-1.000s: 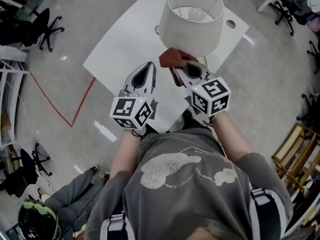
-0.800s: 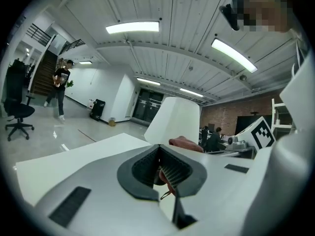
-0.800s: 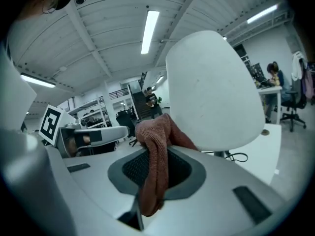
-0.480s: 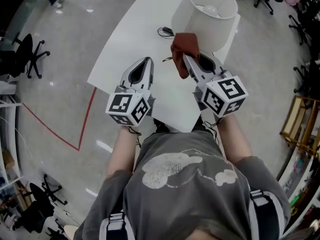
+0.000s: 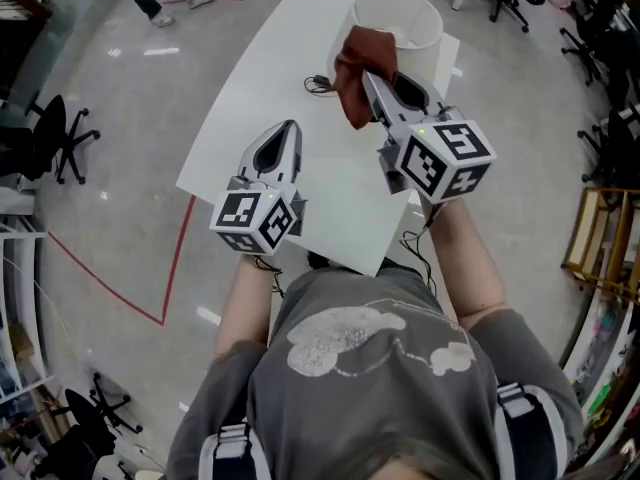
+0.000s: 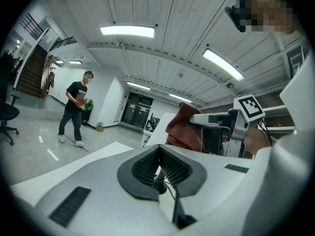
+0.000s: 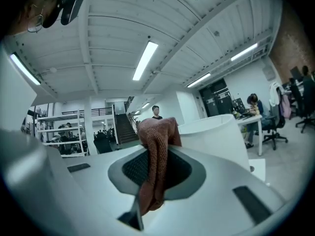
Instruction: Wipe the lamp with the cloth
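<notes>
A white lamp [image 5: 400, 28] with a round shade stands at the far end of the white table [image 5: 270, 98]; its shade also shows in the right gripper view [image 7: 216, 136]. My right gripper [image 5: 372, 78] is shut on a rust-brown cloth [image 5: 358, 68], which hangs from the jaws [image 7: 156, 166] just before the shade's near side. The cloth and right gripper also appear in the left gripper view [image 6: 187, 129]. My left gripper [image 5: 288, 133] is shut and holds nothing, raised over the table's near left part.
A black cable [image 5: 322, 84] lies on the table left of the lamp. Office chairs [image 5: 55, 133] stand on the floor at the left, and red tape lines [image 5: 150, 298] mark the floor. A person [image 6: 75, 107] stands far off.
My right gripper has lifted the cloth up and forward, from beside the shade's base toward its upper rim. The head view has shifted; the left gripper has hardly moved.
</notes>
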Demonstrator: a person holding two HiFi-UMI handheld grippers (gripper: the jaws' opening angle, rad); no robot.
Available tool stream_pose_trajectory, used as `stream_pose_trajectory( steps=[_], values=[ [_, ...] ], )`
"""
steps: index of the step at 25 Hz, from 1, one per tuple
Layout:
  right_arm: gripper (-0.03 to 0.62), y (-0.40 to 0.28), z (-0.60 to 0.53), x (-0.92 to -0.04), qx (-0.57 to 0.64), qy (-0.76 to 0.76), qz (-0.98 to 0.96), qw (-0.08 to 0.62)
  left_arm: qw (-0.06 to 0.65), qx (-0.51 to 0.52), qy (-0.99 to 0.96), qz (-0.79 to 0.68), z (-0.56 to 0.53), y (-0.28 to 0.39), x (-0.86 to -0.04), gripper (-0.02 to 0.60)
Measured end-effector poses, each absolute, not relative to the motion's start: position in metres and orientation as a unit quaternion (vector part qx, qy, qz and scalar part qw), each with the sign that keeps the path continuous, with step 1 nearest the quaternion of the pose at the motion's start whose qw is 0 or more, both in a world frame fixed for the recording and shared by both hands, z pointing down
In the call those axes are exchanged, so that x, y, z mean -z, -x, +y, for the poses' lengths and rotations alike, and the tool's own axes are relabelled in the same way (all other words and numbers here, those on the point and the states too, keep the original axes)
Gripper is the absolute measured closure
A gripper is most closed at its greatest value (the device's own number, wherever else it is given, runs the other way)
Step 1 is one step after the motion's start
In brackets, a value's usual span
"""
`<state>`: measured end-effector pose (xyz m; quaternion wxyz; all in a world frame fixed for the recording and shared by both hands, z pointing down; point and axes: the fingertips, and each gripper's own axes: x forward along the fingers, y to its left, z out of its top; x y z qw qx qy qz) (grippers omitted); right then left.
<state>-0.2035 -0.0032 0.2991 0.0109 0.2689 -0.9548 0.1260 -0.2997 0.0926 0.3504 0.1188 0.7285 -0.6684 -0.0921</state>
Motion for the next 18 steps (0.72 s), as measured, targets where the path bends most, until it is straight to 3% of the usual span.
stream_pose_trajectory(
  steps=[18],
  values=[
    [0.536, 0.224, 0.034, -0.414, -0.181, -0.291, -0.933, 0.108, 0.142, 0.066, -0.764, -0.625, 0.058, 0.321, -0.377, 0.574]
  ],
)
